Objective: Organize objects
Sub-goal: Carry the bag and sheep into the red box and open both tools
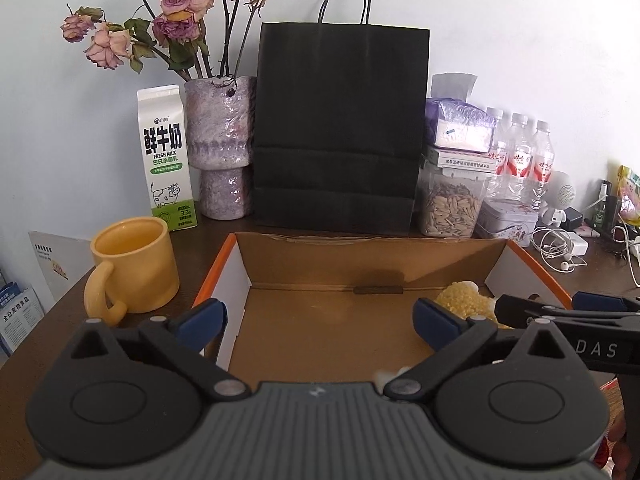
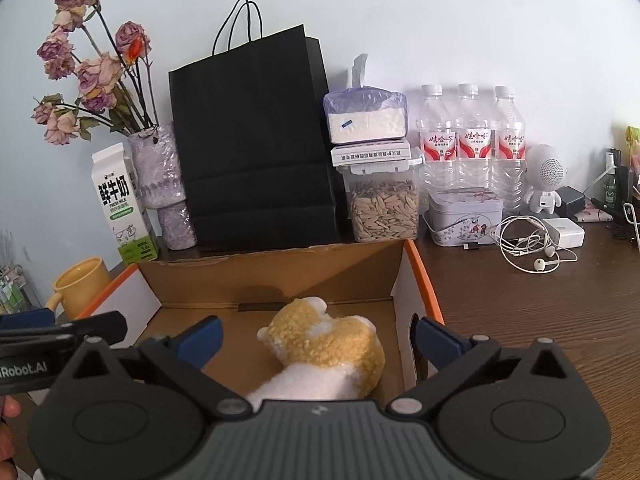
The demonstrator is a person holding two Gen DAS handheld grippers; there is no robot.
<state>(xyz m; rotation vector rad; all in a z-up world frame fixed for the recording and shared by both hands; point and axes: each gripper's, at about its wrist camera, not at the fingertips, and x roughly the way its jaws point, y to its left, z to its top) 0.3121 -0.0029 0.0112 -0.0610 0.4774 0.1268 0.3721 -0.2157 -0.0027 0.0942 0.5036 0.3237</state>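
Both grippers hang side by side over the near edge of an open cardboard box. The left gripper (image 1: 320, 320) has its jaws spread wide and nothing is between them; only the bare brown floor of the box shows there. The right gripper (image 2: 316, 338) is also wide open. Between its blue fingers (image 2: 200, 340) lies a plush toy (image 2: 328, 344), yellow and white, but the fingers do not touch it; there is free space on both sides.

The plush toy rests on the floor of the box (image 2: 280, 272), in the right half, close to the right wall. From the left wrist view only a small yellow part of it (image 1: 464, 300) shows behind the right finger of the left gripper. The box has orange outer edges and white side walls, and it stands on a dark brown desk (image 2: 520, 312).

To the left of the box stands a yellow mug (image 1: 136, 264), and behind the mug a milk carton (image 1: 166, 156) in white and green. Next to the carton is a purple vase (image 1: 222, 144) with dried roses. Just behind the box a black paper bag (image 1: 340, 128) stands upright against the wall. To the right of the bag is a clear container of seeds (image 2: 382, 204) with a flat packet and a tissue pack stacked on it, then three water bottles (image 2: 472, 140), a printed tin (image 2: 464, 216), white earphones (image 2: 528, 248) and a small white robot figure (image 2: 544, 180).
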